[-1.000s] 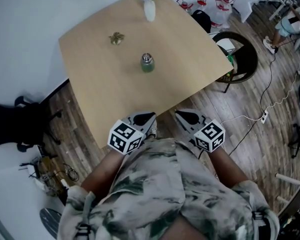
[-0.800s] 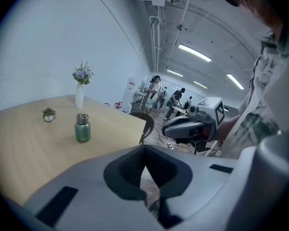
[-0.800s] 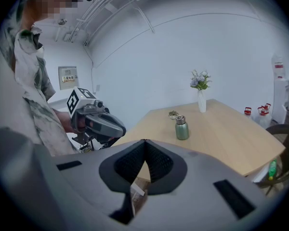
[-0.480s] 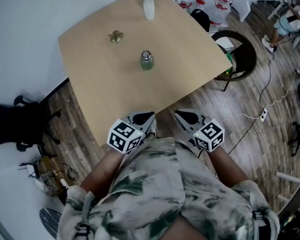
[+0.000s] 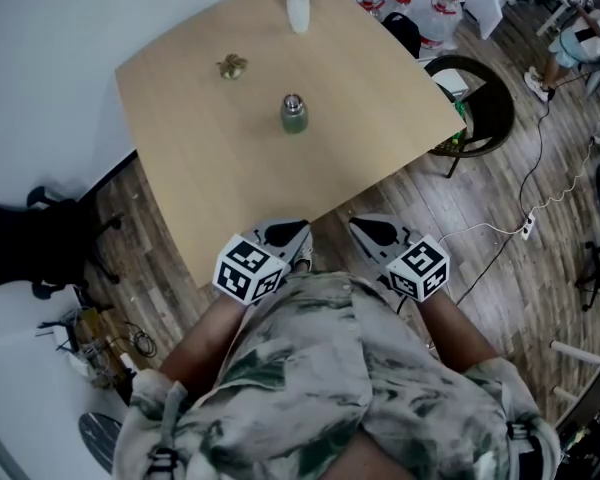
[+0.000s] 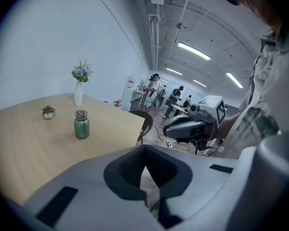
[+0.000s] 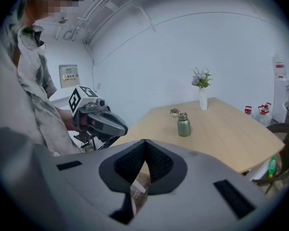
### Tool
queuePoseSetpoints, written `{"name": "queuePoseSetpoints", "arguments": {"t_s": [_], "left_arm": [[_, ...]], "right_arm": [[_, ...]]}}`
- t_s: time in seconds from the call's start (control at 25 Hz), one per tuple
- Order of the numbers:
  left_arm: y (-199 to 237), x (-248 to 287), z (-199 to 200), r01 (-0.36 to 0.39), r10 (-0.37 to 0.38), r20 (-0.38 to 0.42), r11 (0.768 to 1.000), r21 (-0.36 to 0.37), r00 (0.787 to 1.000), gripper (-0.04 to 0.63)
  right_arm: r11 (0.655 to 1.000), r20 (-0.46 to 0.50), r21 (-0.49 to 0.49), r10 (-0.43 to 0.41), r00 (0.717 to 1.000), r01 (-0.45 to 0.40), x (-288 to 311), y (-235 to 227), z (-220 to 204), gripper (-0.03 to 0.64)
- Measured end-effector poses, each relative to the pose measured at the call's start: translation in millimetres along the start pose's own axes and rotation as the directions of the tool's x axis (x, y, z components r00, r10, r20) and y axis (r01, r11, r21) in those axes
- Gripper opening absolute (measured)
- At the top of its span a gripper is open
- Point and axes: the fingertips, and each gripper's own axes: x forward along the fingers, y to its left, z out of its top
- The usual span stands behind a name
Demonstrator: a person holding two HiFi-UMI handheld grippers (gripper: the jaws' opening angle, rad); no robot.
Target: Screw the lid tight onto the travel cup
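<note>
The travel cup is standing upright on the pale wooden table, a little above the middle of the tabletop in the head view. Its body is green, and its silver lid is sitting on top. How tightly the lid is seated cannot be judged.

A small ornament or plant is lying to the cup's upper left, apart from it. A white vase of flowers is standing at the table's far edge, at the top of the frame.

A white wall is running along the upper left. Wood-plank flooring is filling the right and lower parts of the frame, with a white cable trailing across it. A round black chair is sitting just beside the table's right corner. Red-handled containers are standing at the upper right.

The left gripper and the right gripper are hovering side by side at the table's near edge, in the lower middle of the frame. Both are well apart from the cup. Each is showing its jaws pressed together with nothing between them.
</note>
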Motion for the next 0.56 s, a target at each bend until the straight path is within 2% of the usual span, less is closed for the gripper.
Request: {"name": "queuePoseSetpoints", "arguments": {"t_s": [0.56], "left_arm": [[9,9,1,0.005,-0.005,-0.004,1.0,0.003,1.0,0.021]], "right_arm": [[1.0,0.0,0.001,-0.004,1.0,0.004,7,-11,-2,0.02]]}}
